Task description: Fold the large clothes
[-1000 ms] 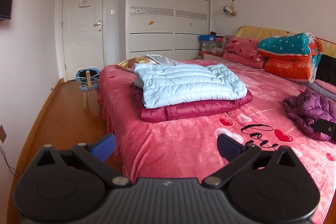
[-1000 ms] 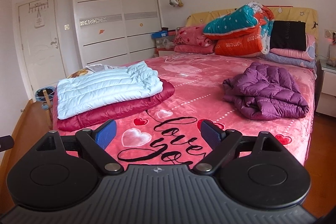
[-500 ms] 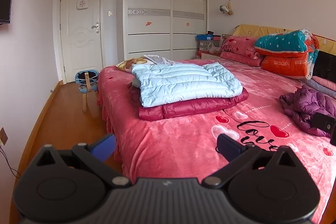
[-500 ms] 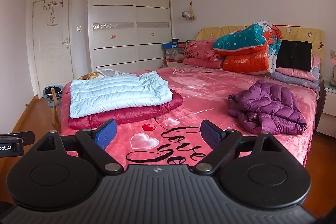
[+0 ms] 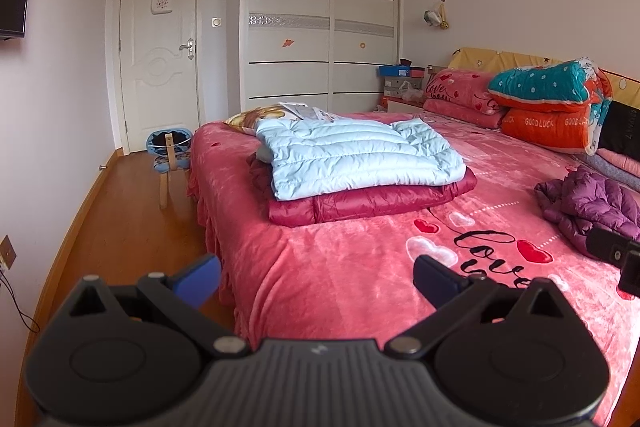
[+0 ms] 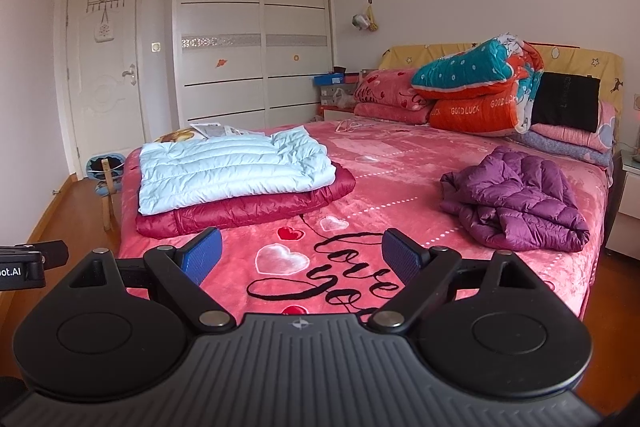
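Note:
A crumpled purple down jacket [image 6: 516, 203] lies on the right side of the pink bed [image 6: 360, 267]; the left wrist view shows the purple jacket [image 5: 592, 203] at its right edge. A light blue down jacket [image 6: 232, 169] lies folded on top of a folded dark red jacket [image 6: 248, 211] at the bed's left. The same blue jacket [image 5: 360, 157] and red jacket [image 5: 372, 201] show in the left wrist view. My left gripper [image 5: 316, 279] and right gripper [image 6: 301, 253] both hang open above the bed's near edge, holding nothing.
Stacked quilts and pillows [image 6: 480, 95] pile against the headboard. A small wooden stool [image 5: 168, 163] stands on the floor by the white door [image 5: 160, 55]. A nightstand [image 6: 624, 203] sits right of the bed. Wood floor [image 5: 120, 235] runs along the bed's left side.
Both grippers have drawn back and up from the bed, so the jackets look smaller and farther away. Both stay open and empty.

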